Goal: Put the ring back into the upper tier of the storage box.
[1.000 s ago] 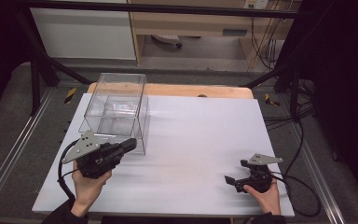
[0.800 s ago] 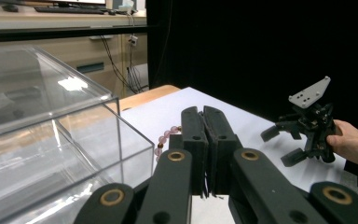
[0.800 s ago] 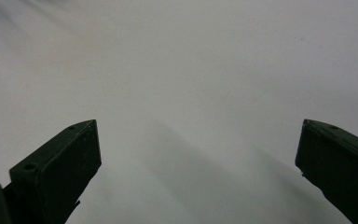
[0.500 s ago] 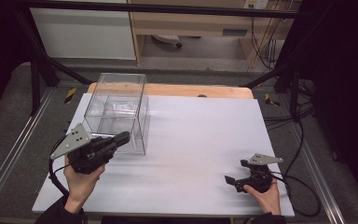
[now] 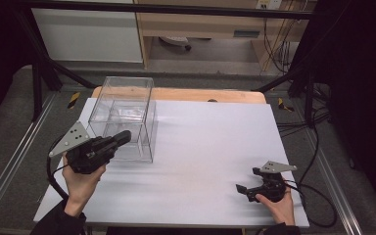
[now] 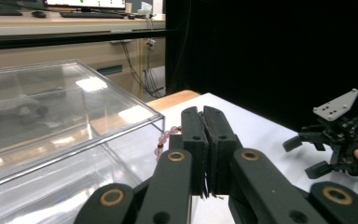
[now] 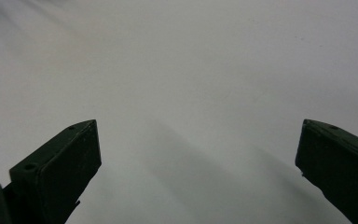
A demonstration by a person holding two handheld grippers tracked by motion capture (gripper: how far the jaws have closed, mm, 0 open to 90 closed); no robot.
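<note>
1. Since a second ago, our left gripper [image 5: 122, 137] moves back from the clear box [image 5: 122, 117] toward the table's left edge, rises, and tilts so its grey plate stands higher; our right gripper [image 5: 245, 189] stays where it was, near the front right corner.

2. In the left gripper view, our left gripper [image 6: 204, 112] has its jaws pressed flat together, and a short run of pink and dark beads [image 6: 165, 138] hangs just beside the left jaw. We judge that the jaws are pinching a beaded string, though the pinched part itself is hidden between them.

3. That clear box [image 6: 60, 121] sits near the table's back left corner, close in front of the lifted gripper; its flat top pane looks closed from here, though we cannot be sure of that.

4. Our right gripper [image 7: 196, 140] holds its jaws wide apart over bare white table [image 7: 182, 60], gripping nothing.

5. We read the change as a lift: the beads are now off the table and carried beside the box. What follows likely depends on getting them over or into the box, and the slack strand could swing or slip from so narrow a pinch.
</note>
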